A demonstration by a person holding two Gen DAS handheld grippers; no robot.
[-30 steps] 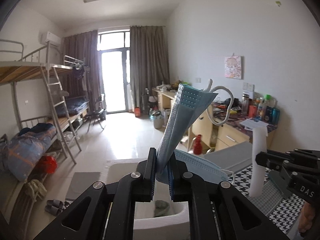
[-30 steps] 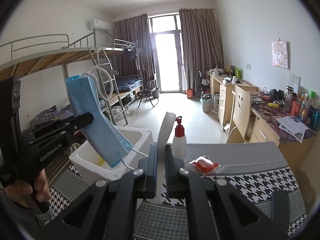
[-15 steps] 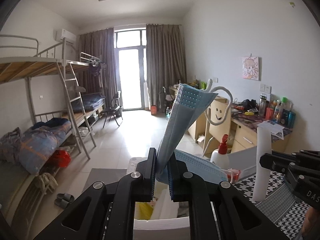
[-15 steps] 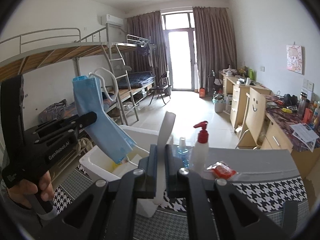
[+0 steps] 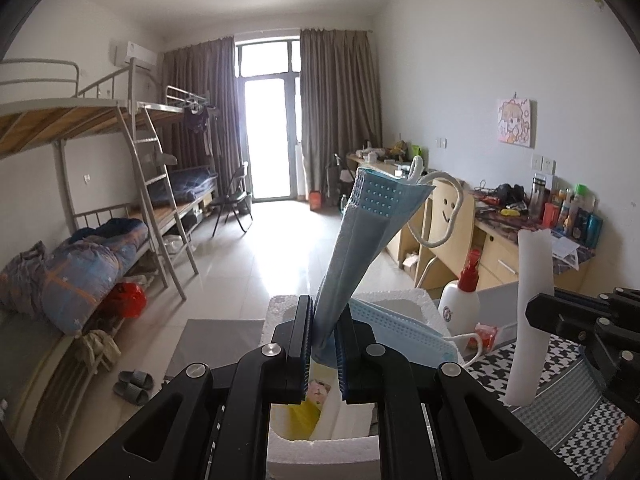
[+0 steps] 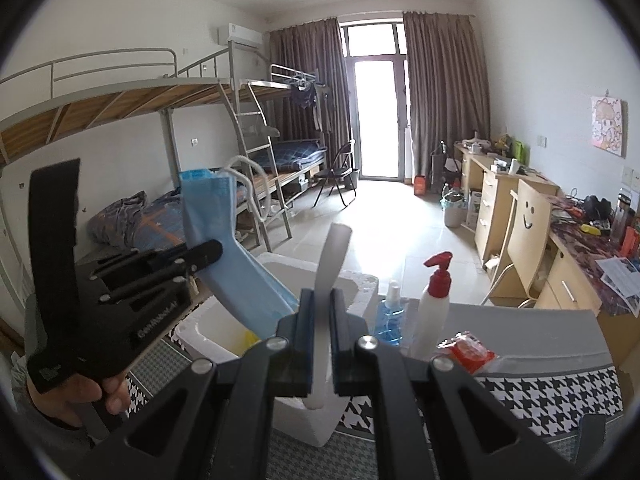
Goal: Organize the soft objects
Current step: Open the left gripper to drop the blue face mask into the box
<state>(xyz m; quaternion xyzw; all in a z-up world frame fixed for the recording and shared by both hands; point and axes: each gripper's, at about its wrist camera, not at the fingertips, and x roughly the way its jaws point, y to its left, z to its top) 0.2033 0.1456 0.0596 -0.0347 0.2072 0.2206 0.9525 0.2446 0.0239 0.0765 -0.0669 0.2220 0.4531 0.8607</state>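
Dorm room: metal bunk beds (image 5: 120, 184) along left wall, wooden desks (image 6: 516, 208) right, curtained glass door (image 5: 268, 136) backlit, pale tiled floor (image 5: 272, 256).

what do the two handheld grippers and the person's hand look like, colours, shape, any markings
Both are matte black plastic. The left gripper and right gripper have flat parallel fingers with blue-edged pads, on angular linkage arms pinned with round silver screws. From the side, the left one shows a pistol-style handle, a tall black upright, and faint grey lettering too blurred to read. The person's hand is bare, with a grey sleeve at the wrist.
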